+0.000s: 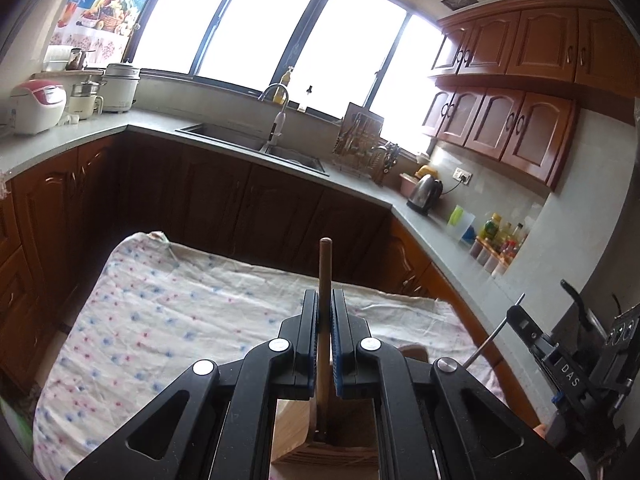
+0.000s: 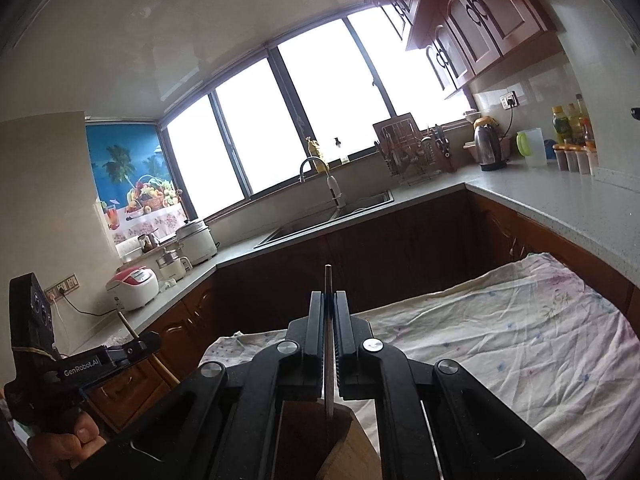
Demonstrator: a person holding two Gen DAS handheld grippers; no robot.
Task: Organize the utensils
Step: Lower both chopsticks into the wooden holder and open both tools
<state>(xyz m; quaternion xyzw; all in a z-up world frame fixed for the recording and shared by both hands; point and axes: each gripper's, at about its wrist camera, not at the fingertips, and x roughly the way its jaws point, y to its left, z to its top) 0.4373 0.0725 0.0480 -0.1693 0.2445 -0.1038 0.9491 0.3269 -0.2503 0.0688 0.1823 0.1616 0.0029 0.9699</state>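
Observation:
In the left wrist view my left gripper (image 1: 324,300) is shut on a brown wooden utensil handle (image 1: 325,264) that stands upright. Its lower end sits in a wooden holder (image 1: 292,428) right under the jaws. The right wrist view shows my right gripper (image 2: 329,300) shut on a thin metal utensil (image 2: 328,280), also upright, with its lower end at the wooden holder (image 2: 348,452). Each view catches the other tool: the right gripper (image 1: 520,320) with the metal utensil (image 1: 486,344), and the left gripper (image 2: 144,342) with the wooden handle (image 2: 166,370).
A table under a floral cloth (image 1: 168,312) stretches ahead of both grippers. Brown cabinets and a grey counter (image 1: 360,184) ring it, with a sink (image 1: 256,140), a kettle (image 1: 426,192), a dish rack (image 1: 360,136) and rice cookers (image 1: 38,106). A hand (image 2: 72,440) holds the left tool.

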